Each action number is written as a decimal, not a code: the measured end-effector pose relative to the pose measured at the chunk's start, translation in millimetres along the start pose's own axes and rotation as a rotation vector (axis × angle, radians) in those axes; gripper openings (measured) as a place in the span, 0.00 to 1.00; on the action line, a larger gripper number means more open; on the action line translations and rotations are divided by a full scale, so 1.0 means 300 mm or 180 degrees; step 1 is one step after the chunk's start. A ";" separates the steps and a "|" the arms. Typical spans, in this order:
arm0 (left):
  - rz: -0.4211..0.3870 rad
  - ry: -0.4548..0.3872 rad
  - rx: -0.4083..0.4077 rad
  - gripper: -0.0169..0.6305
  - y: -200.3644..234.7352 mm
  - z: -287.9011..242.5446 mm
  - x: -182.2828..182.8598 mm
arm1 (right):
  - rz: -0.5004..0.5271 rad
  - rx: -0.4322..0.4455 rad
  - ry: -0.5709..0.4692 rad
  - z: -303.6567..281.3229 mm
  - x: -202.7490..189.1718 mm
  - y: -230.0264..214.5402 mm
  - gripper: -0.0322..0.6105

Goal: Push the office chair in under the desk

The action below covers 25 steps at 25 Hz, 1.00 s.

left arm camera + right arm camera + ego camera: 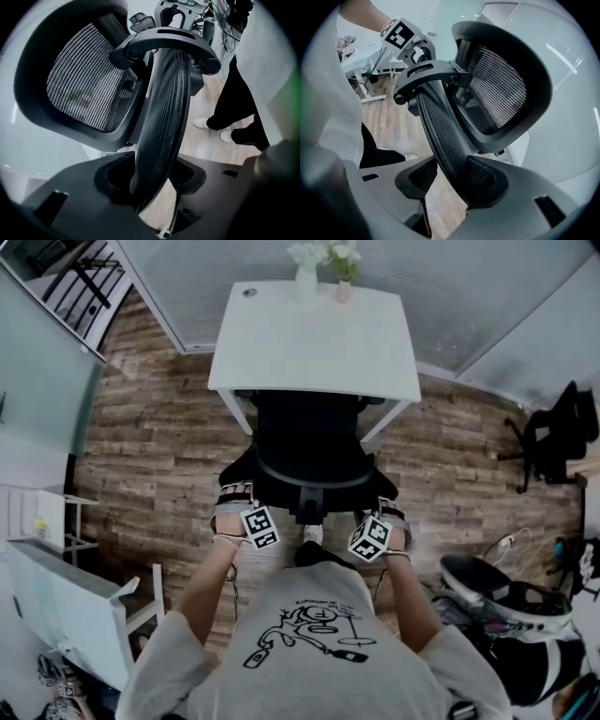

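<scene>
Left gripper (153, 183) and right gripper (449, 182) each straddle the backrest rim (165, 117), one at either side, which would keep a push straight. Both sets of jaws are spread: the rim runs between the pads but leans on one only, so it is not clamped. The chair (309, 451) stands square to the desk (281, 348), its seat already beneath the top and its backrest near the front edge. The push looks done, and slack jaws suit letting go.

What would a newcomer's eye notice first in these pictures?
The black office chair stands in the middle, close against the white desk. A person behind it has the left gripper and right gripper astride the backrest at its side edges. Two flower vases stand at the desk's far edge.
</scene>
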<state>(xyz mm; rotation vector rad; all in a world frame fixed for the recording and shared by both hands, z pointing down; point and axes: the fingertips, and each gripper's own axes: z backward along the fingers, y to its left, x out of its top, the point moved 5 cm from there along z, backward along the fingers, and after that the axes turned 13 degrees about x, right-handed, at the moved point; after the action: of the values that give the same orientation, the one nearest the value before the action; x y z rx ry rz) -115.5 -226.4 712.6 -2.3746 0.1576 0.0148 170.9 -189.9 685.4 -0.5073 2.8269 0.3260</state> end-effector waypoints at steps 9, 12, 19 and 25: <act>0.0191 -0.0136 -0.0005 0.36 0.032 0.112 0.026 | -0.0139 0.0005 -0.0111 0.067 0.005 -0.003 0.36; 0.0419 -0.0230 -0.0065 0.36 0.050 0.159 0.041 | -0.0238 0.0006 -0.0225 0.104 0.010 -0.006 0.36; 0.1034 -0.0541 -0.0014 0.35 0.144 0.294 0.089 | -0.0452 -0.0090 -0.0695 0.237 0.095 -0.017 0.34; 0.1978 -0.1127 -0.0115 0.26 0.261 0.438 0.180 | -0.0850 -0.0101 -0.1429 0.385 0.219 -0.025 0.28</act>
<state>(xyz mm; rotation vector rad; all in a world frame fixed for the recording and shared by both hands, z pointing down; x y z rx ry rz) -66.5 -197.8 560.4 -2.2232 0.7147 0.7287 137.6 -187.2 556.7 -0.7089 2.2937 0.3768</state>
